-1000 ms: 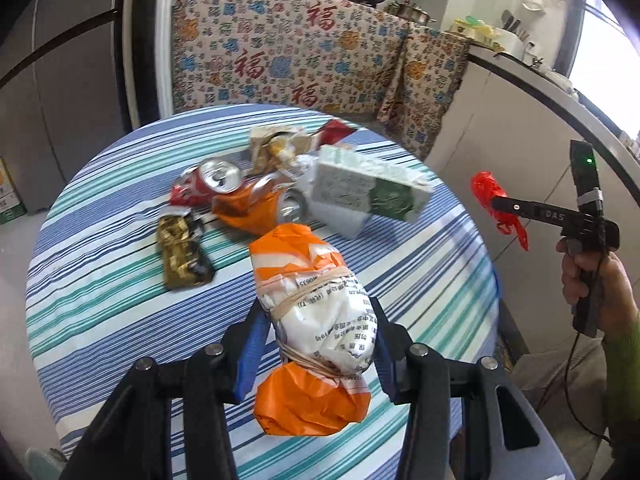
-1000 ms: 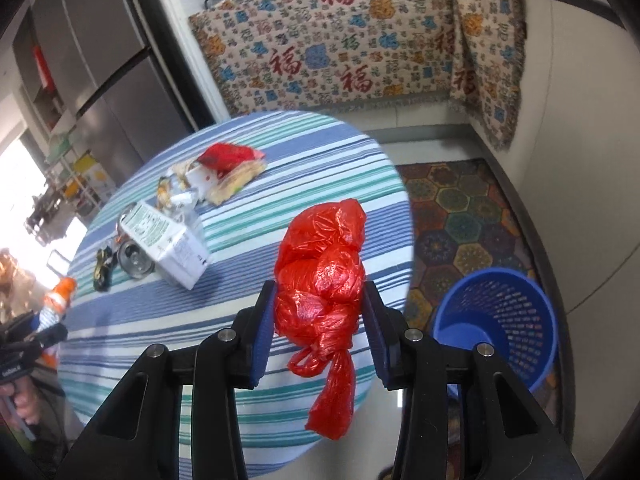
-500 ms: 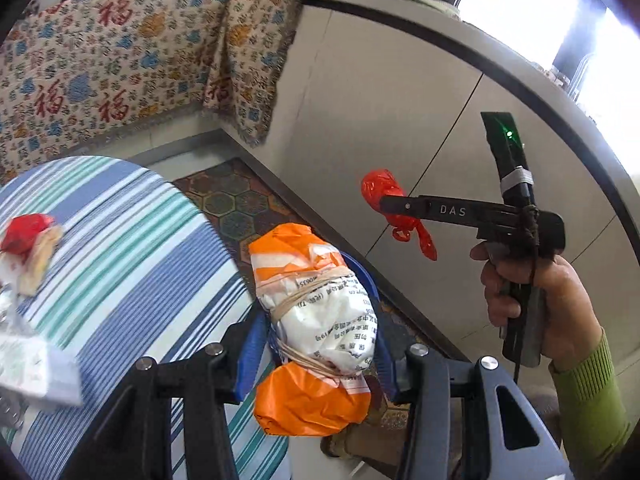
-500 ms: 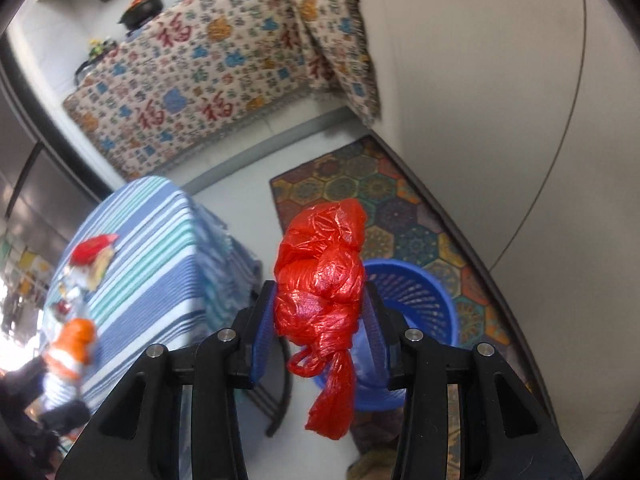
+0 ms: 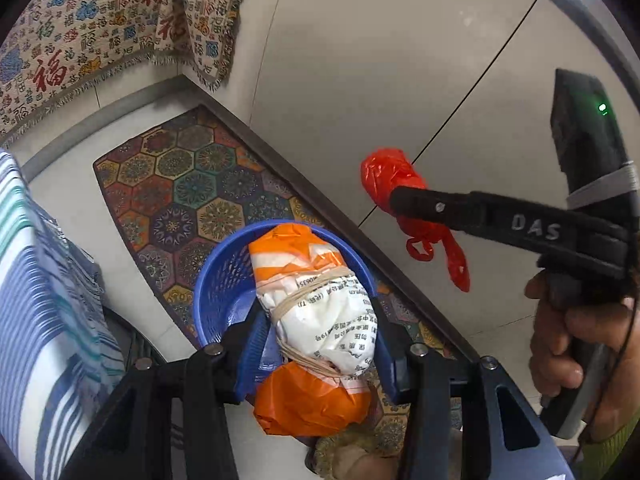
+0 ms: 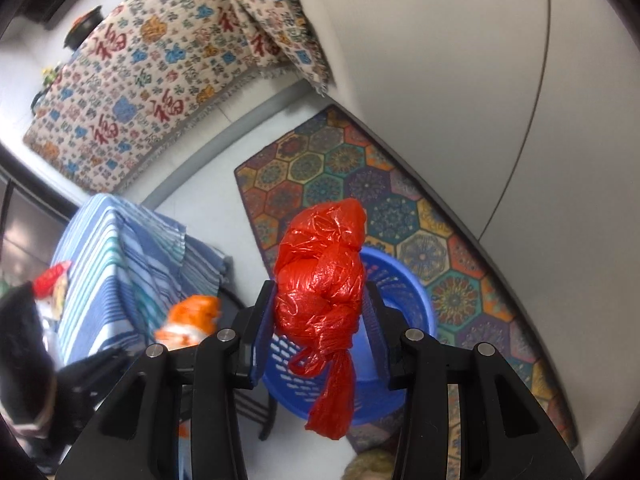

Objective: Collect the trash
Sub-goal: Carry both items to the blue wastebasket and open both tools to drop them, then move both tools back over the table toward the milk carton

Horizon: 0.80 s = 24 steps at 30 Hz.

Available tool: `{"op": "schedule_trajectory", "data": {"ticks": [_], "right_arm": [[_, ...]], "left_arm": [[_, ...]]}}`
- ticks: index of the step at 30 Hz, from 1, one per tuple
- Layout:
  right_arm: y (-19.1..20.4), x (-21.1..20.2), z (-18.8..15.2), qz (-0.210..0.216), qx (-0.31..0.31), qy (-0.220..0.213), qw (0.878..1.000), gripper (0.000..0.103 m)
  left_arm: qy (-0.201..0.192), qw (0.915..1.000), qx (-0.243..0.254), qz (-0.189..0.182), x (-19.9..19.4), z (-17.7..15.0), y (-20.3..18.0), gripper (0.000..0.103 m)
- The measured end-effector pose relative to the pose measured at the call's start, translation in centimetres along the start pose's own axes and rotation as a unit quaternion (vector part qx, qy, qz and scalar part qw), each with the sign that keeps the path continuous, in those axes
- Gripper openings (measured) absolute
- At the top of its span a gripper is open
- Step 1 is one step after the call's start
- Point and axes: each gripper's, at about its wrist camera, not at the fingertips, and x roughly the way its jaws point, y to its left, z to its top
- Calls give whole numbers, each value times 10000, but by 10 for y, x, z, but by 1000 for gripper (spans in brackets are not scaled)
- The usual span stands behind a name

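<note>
Trash first: you carry two pieces, both off the table (image 5: 48, 320) and over the floor by the blue basket (image 5: 218, 280).

Left hand-held gripper (image 5: 320, 344): clamped on the orange-and-white wrapped bundle (image 5: 316, 312), pads pressing its middle, rubber bands round it, orange ends sticking out fore and aft. Basket lies straight ahead and below the fingers; the bundle's far end lines up over the basket mouth. Striped table edge sits off to the left of this gripper.

Right hand-held gripper (image 6: 320, 336): closed on the knotted red plastic bag (image 6: 320, 280), tail hanging loose below the pads. Basket (image 6: 404, 292) shows directly behind and beneath the bag, patterned mat (image 6: 344, 168) beyond it. From the left wrist view the red bag (image 5: 384, 176) hangs up and to the right of the left gripper, against the wall panel, apart from the bundle.

Step in hand, as I judge it: transport finished or nearly so, drop pending. Neither piece is in the basket yet.

Next move calls for: centre each load over the opening, then open up. Mind that the two grippers crowd one small opening; release one at a time. The red bag is light and may drift; drop it low.
</note>
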Motion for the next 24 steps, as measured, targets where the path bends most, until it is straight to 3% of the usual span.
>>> {"op": "schedule_trajectory", "data": {"ticks": [6,9,14,19,24], "right_arm": [[-12,6,5,88,226,-8,9997,48],[-14,7,7,139,375,-80,9992,64],[-16,-2,10,79,510,-273,9983,64],[-7,-21,11,-163,238,-594,9978,67],[20,-48,8,-445,-295,-1077,9927,69]], "left_arm": [[99,9999,75,97,35,3,3,52],[196,9998,0,106,48,7,6,68],[123,9995,-268,136,50,12,15,70],[-220,9986,-427,214,15,2,18,70],[-740,9955,-536,270,-55,-24,10,70]]}}
